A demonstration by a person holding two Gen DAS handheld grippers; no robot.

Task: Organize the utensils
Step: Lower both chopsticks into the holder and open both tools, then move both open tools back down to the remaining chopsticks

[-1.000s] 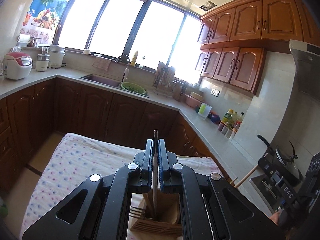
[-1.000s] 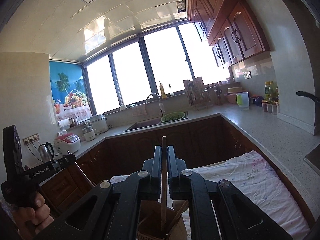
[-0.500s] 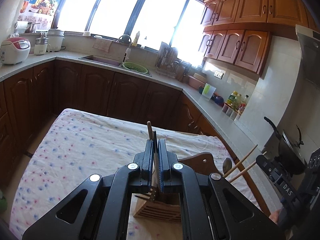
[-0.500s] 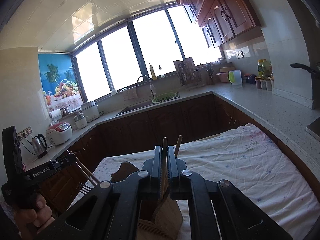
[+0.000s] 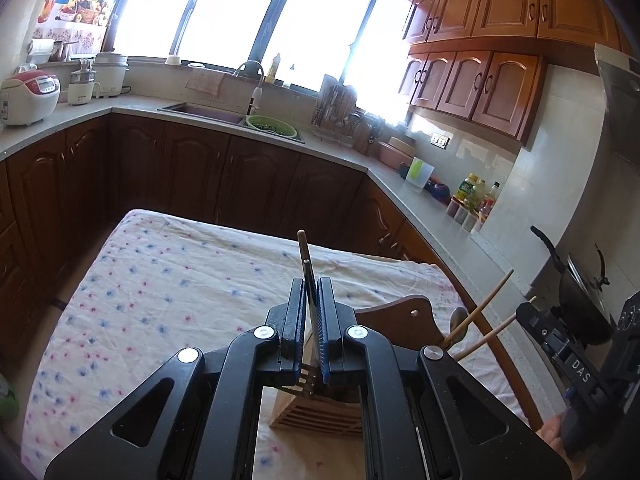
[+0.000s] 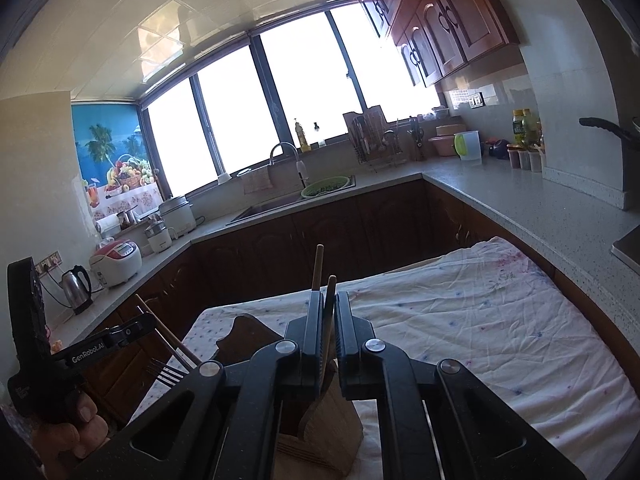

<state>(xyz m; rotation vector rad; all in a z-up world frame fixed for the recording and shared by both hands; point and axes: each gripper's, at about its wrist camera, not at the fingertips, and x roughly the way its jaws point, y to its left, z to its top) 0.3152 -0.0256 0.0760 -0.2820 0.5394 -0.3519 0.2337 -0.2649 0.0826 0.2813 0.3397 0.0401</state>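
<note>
A wooden utensil holder [image 5: 320,416] stands on the table with the floral cloth [image 5: 160,280]; it also shows in the right wrist view [image 6: 328,436]. My left gripper [image 5: 311,292] is shut on a thin dark-handled utensil [image 5: 306,268], right above the holder. A fork [image 5: 300,380] leans out of the holder below it. My right gripper [image 6: 327,304] is shut on a wooden chopstick [image 6: 330,292], above the holder. Two chopsticks [image 5: 484,312] stick out of the holder's far compartment. Another wooden stick [image 6: 318,264] rises behind my right gripper's fingers.
Dark cabinets and a grey counter [image 5: 240,120] wrap around the table, with a sink, a green colander [image 5: 272,125], a dish rack and bottles. A rice cooker [image 5: 28,96] and a kettle [image 6: 76,288] stand on the left. A wok [image 5: 580,296] sits right.
Both grippers have dropped toward the holder over the last second, each still shut on its utensil. The table and holder now fill more of both views.
</note>
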